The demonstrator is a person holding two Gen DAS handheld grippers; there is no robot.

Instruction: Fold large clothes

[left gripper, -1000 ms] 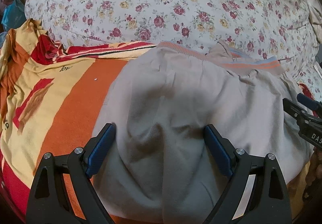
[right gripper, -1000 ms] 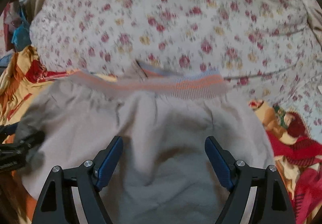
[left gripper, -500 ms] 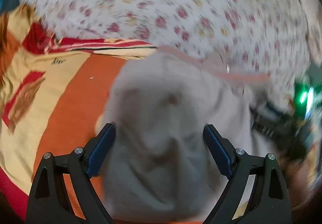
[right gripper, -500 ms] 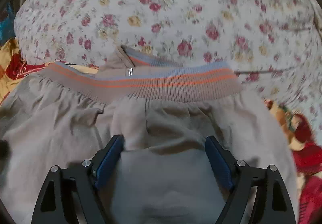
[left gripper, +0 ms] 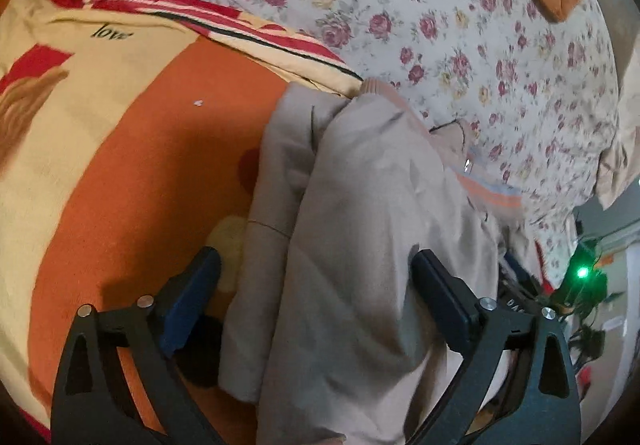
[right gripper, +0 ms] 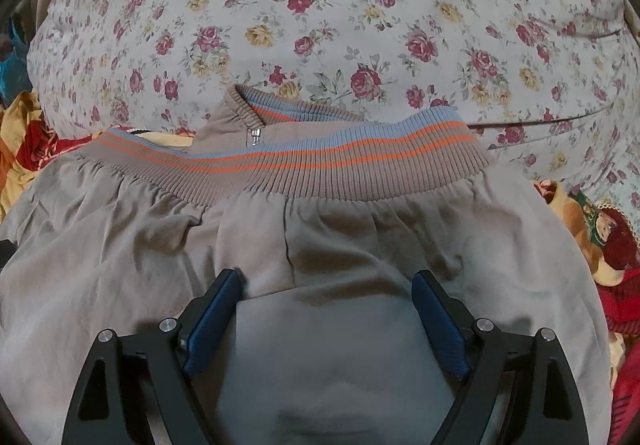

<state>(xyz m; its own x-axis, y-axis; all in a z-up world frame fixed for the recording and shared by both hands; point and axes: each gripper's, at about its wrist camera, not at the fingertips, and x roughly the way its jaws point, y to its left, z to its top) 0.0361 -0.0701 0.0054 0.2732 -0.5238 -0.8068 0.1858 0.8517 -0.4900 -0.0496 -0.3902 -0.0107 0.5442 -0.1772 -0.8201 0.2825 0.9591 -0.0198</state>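
Note:
A taupe jacket (right gripper: 320,245) with a ribbed hem striped orange and blue (right gripper: 320,161) lies folded on the bed. In the left wrist view the jacket (left gripper: 360,225) is bunched into a narrow fold running up the middle. My left gripper (left gripper: 316,285) is open, its fingers either side of the fold, over the cloth. My right gripper (right gripper: 326,301) is open over the jacket's near part, below the hem. A silver zipper pull (right gripper: 255,136) shows at the collar.
A floral quilt (right gripper: 340,25) rises behind the jacket. An orange, yellow and red blanket (left gripper: 120,125) covers the bed to the left. The other gripper's black body (left gripper: 516,301) and a green light (left gripper: 582,271) show at the left wrist view's right edge.
The left gripper has swung left and turned; the jacket's left side now lies folded over into a narrow bundle. The right gripper has moved closer to the hem. Both stay open.

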